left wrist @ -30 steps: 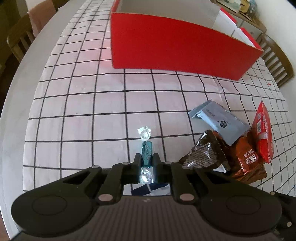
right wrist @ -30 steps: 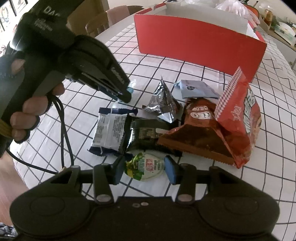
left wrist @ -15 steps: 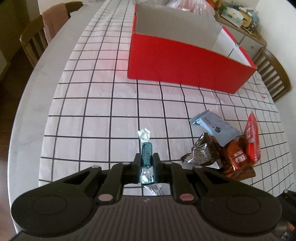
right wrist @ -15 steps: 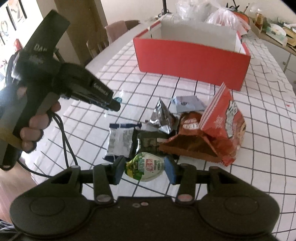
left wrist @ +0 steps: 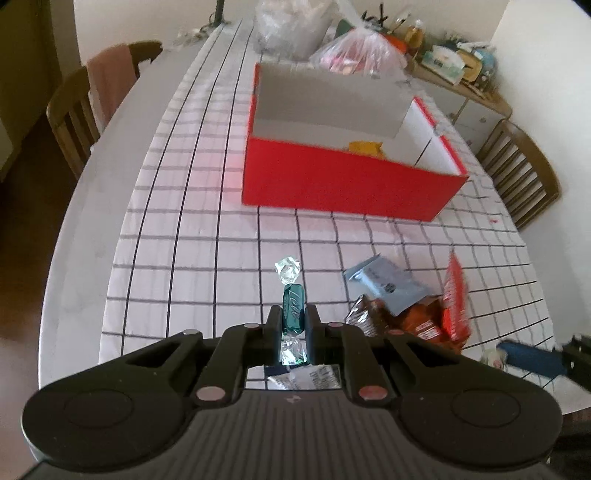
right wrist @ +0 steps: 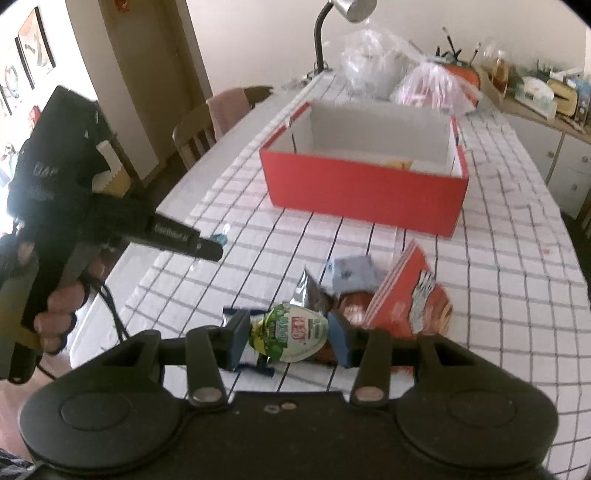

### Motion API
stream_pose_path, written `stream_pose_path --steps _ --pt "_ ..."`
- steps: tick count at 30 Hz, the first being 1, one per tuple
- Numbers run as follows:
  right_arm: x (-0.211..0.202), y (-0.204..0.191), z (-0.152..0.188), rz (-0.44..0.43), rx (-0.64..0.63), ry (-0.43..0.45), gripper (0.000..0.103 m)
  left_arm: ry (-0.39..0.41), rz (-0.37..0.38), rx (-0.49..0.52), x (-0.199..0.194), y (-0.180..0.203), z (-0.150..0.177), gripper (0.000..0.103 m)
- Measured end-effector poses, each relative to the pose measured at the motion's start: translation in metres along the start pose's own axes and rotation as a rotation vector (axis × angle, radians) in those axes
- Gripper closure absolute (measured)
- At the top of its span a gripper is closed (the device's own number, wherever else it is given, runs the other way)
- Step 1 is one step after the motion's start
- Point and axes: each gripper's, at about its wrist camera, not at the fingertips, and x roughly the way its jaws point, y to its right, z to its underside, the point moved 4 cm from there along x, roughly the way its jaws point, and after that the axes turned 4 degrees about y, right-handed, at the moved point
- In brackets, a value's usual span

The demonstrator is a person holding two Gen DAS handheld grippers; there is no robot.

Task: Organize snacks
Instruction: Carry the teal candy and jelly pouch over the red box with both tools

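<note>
My left gripper [left wrist: 293, 316] is shut on a teal wrapped candy [left wrist: 292, 306] and holds it high above the checked tablecloth. It also shows in the right wrist view [right wrist: 210, 248]. My right gripper [right wrist: 290, 332] is shut on a green-and-white jelly cup [right wrist: 290, 331], also lifted. The red box [left wrist: 351, 181] stands open ahead, with a yellow snack [left wrist: 365, 147] inside; it also shows in the right wrist view [right wrist: 365, 192]. A pile of snack packets lies on the cloth below: a grey-blue packet [left wrist: 388, 284], brown bags [left wrist: 417, 321] and a red bag [right wrist: 410, 299].
Plastic bags [left wrist: 354, 51] sit behind the box. A desk lamp [right wrist: 332, 22] stands at the table's far end. Wooden chairs stand at the left [left wrist: 74, 110] and right [left wrist: 524, 173]. A cluttered sideboard [right wrist: 543, 99] runs along the right wall.
Both grippers have risen well above the table with their snacks still held, so the box's inside now shows. The snack pile stays on the cloth.
</note>
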Motion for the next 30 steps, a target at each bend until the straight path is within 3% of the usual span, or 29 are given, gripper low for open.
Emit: stream_pose_path --steps 14,30 --pt "-0.004 0.029 -0.069 0.043 -0.019 0.088 0.059 0.089 -0.001 0.055 -0.023 0.027 -0.053 0.091" --pt "0.045 0.085 -0.144 0.107 -0.027 0.104 0.059 0.102 -0.031 0.060 0.016 0.036 -0.126 0.091"
